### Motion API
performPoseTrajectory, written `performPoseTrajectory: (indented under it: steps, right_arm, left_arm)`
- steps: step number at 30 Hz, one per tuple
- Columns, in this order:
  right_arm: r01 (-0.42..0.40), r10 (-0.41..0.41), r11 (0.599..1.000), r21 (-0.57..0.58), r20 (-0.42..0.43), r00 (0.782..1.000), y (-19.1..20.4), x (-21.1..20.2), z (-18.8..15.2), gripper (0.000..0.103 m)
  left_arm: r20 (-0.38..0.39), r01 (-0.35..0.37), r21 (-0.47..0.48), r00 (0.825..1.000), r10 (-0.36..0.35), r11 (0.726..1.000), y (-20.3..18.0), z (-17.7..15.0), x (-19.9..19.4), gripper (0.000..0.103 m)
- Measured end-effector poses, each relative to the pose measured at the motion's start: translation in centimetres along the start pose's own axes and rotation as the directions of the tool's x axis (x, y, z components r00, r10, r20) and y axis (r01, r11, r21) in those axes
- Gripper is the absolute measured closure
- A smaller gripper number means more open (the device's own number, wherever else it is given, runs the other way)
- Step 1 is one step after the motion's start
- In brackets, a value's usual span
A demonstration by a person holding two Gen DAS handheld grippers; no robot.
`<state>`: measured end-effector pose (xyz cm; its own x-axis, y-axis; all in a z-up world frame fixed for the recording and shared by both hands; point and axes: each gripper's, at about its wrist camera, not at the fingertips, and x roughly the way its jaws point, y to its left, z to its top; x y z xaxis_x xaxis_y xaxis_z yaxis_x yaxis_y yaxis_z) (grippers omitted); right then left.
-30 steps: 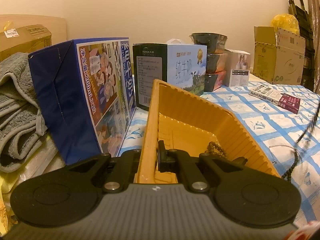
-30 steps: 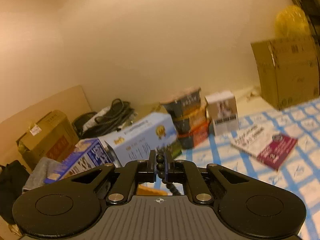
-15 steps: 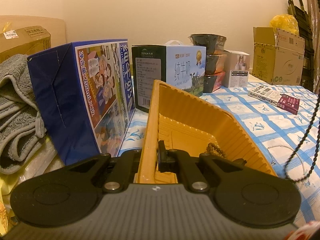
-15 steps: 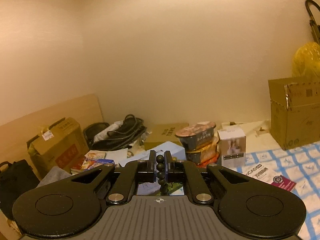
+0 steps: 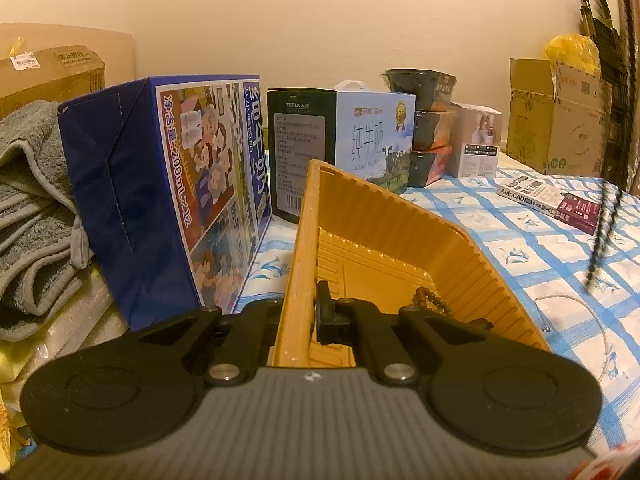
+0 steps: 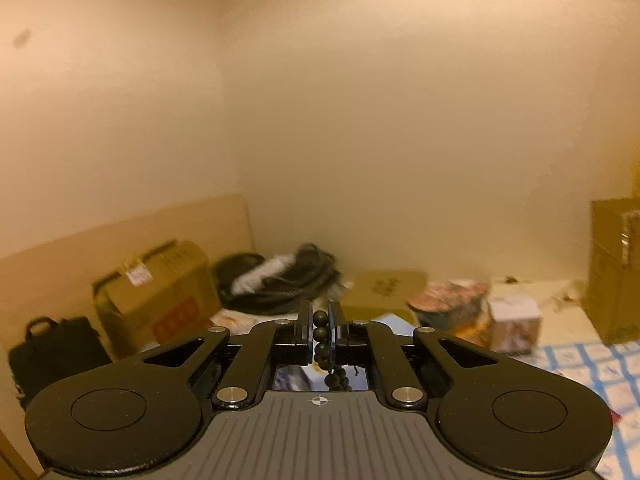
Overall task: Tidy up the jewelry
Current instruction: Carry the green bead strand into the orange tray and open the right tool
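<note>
Orange plastic tray: the left gripper is clamped on its left wall, a brown bead bracelet half hidden inside behind the gripper. Blurred at the right edge hangs a dark bead strand over the blue-checked cloth. Right wrist view: the right gripper pinches black beads, the strand's lower part cut off below.

The left gripper sits low and points level across the table, its two fingers closed on the side wall of the yellow tray, one finger on each side of it. The right gripper is raised high and points to the wall, its fingers pinched tight on a strand of dark beads.
</note>
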<state>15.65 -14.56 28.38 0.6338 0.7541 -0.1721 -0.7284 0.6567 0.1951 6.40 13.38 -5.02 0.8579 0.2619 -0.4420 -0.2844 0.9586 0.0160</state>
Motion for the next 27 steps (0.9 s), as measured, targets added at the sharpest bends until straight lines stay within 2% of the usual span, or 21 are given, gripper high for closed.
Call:
performPoseTrajectory:
  steps: [5, 9, 13, 17, 23, 27]
  right_arm:
    - [-0.087, 0.086, 0.996, 0.021, 0.042, 0.995, 1.8, 1.6, 0.5, 0.096]
    - [-0.146, 0.146, 0.987, 0.059, 0.014, 0.989, 2.9, 3.8, -0.7, 0.096]
    - [-0.163, 0.174, 0.980, 0.113, -0.088, 0.981, 3.2, 7.0, -3.8, 0.096]
    - [-0.156, 0.187, 0.975, 0.156, -0.209, 0.960, 3.1, 10.0, -7.7, 0.096]
    - [-0.103, 0.197, 0.962, 0.254, -0.379, 0.904, 1.6, 13.8, -15.6, 0.096]
    - [-0.075, 0.188, 0.962, 0.262, -0.439, 0.878, 1.1, 15.5, -18.9, 0.096]
  left_arm:
    - [-0.001, 0.006, -0.006, 1.000, -0.006, 1.000, 0.1, 0.0, 0.0, 0.099]
    - [0.000, 0.010, -0.008, 1.000, -0.010, 1.000, 0.1, 0.0, -0.1, 0.099]
    - [-0.002, 0.012, -0.013, 1.000, -0.012, 1.000, 0.2, 0.1, 0.0, 0.099]
    - [-0.003, 0.012, -0.015, 1.000, -0.012, 1.000, 0.2, 0.1, 0.0, 0.099]
    - [-0.004, 0.014, -0.014, 1.000, -0.014, 1.000, 0.2, 0.2, 0.0, 0.098]
    - [-0.004, 0.013, -0.012, 1.000, -0.013, 1.000, 0.2, 0.2, 0.0, 0.098]
